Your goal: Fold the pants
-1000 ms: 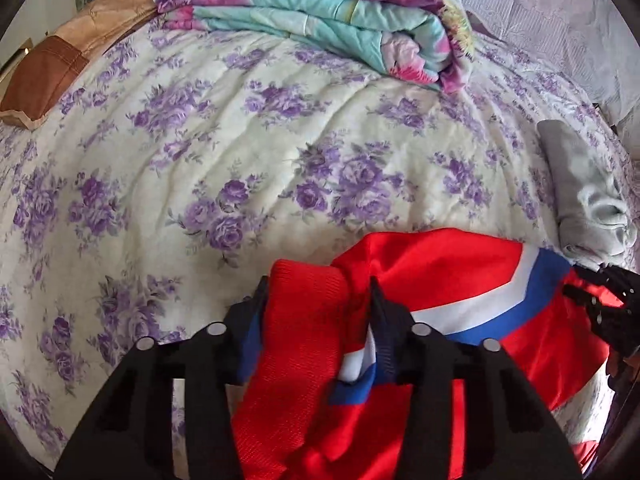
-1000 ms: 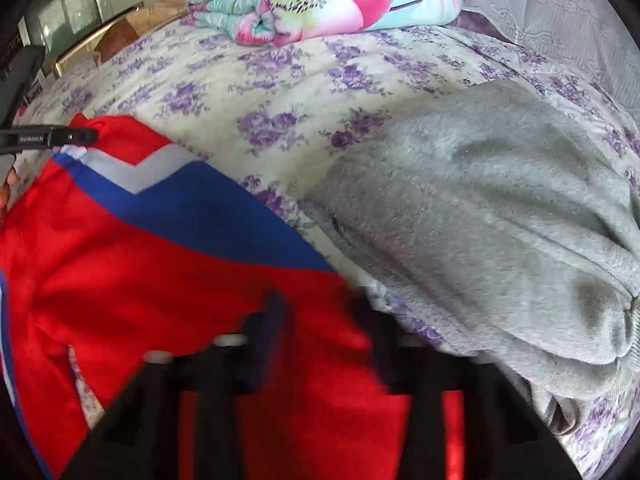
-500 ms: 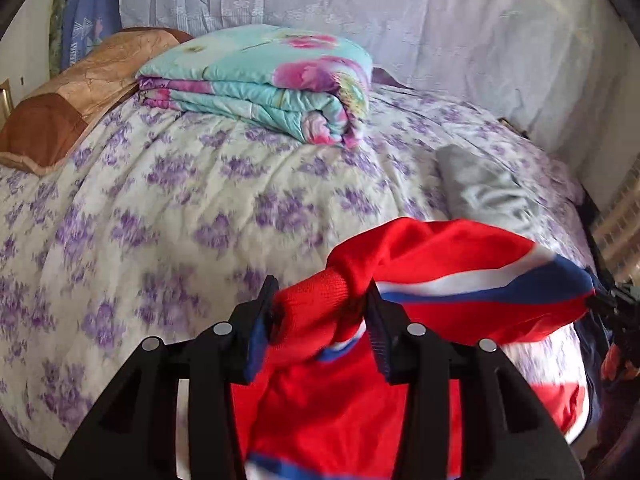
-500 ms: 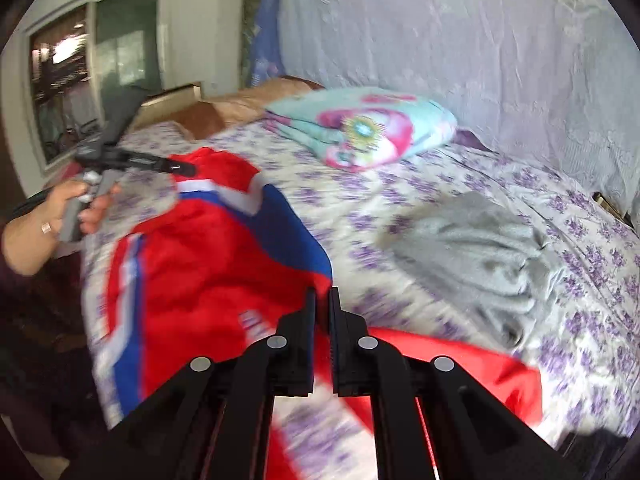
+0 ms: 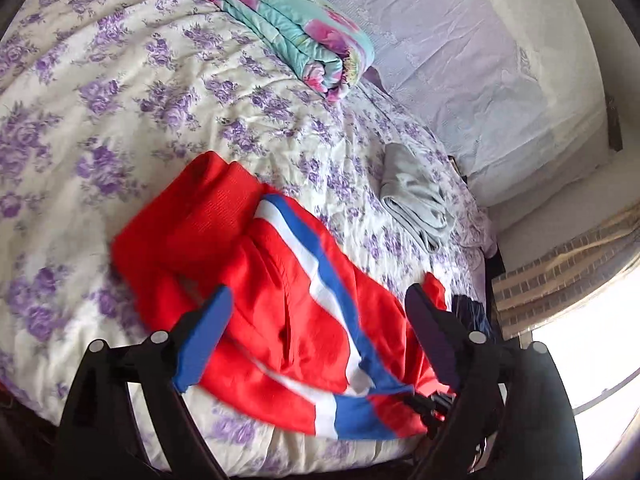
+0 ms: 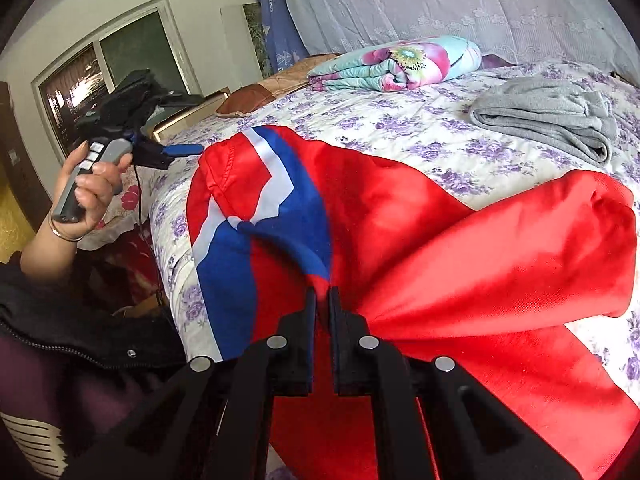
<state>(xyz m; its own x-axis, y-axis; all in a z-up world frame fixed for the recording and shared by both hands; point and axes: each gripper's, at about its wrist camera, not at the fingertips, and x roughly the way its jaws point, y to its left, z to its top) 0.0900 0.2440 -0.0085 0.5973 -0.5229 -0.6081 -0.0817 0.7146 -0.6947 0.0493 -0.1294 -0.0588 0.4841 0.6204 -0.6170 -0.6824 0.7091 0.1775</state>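
The red pants (image 5: 280, 288) lie spread on the bed (image 5: 120, 92), well short of the folded quilt (image 5: 296, 24) and near the grey garment (image 5: 416, 196). They look light, limp and slick, so a hem or waistband edge gives the surest hold. The left gripper (image 5: 320, 320) has just opened its jaws wide, empty above the cloth. The right gripper (image 6: 322, 300) has its jaws pinched on a red fold.

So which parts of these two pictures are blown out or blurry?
Left wrist view: window at lower right washed out white; near edge of the red pants smeared. Right wrist view: evenly lit and fairly sharp; pants glow saturated red, with fisheye bending toward the rim.
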